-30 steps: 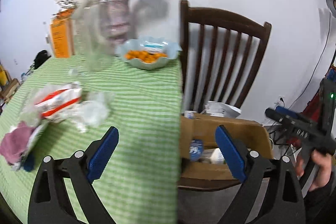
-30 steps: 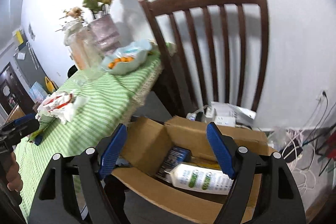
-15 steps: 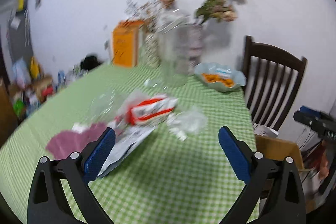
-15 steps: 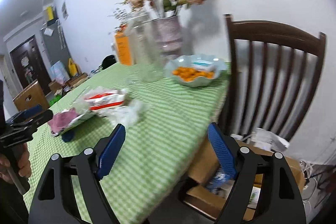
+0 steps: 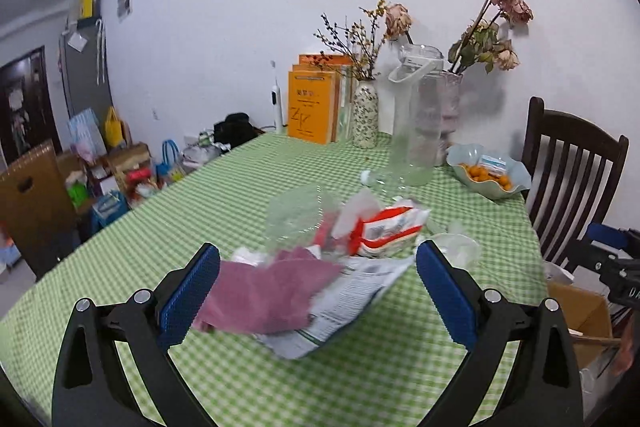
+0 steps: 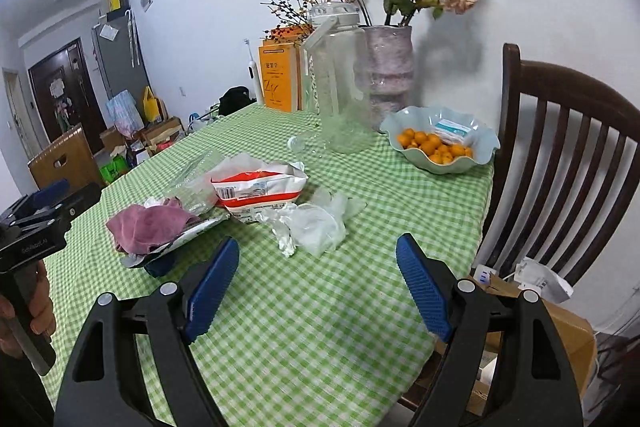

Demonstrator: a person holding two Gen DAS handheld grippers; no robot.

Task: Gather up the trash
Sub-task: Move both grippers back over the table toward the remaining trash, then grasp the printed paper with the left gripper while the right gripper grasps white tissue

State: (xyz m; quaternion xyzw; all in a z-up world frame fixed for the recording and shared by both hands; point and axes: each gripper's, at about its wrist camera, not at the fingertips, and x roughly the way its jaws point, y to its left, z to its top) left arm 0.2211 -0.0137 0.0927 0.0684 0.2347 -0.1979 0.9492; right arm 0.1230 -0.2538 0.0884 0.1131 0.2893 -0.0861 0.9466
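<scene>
1. I'm holding the left gripper (image 5: 318, 291) over the green checked surface (image 5: 248, 187), jaws released wide, nothing between them.
2. The left jaws are framing the trash pile: a crumpled purple cloth (image 5: 272, 291) is lying on a printed paper sheet (image 5: 340, 303), nearest the blue pads.
3. Just behind that, a red-and-white snack bag (image 5: 384, 227) is leaning against a clear plastic container (image 5: 300, 215); this part is blurring, so I can't tell the details.
4. I'm holding the right gripper (image 6: 318, 287) above the same surface near its chair-side edge, jaws also released and holding nothing.
5. From the right wrist view, a crumpled white plastic wrapper (image 6: 312, 223) is sitting just ahead of the right jaws, touching the snack bag's near side.
6. A clear water jug (image 6: 340, 83), a pink vase (image 6: 390, 71) of dried flowers and a bowl of small oranges (image 6: 440, 143) are standing toward the far end.
7. A cardboard box (image 6: 560, 331) is sitting on the wooden chair (image 6: 568, 147) beside the surface, below the right gripper.
</scene>
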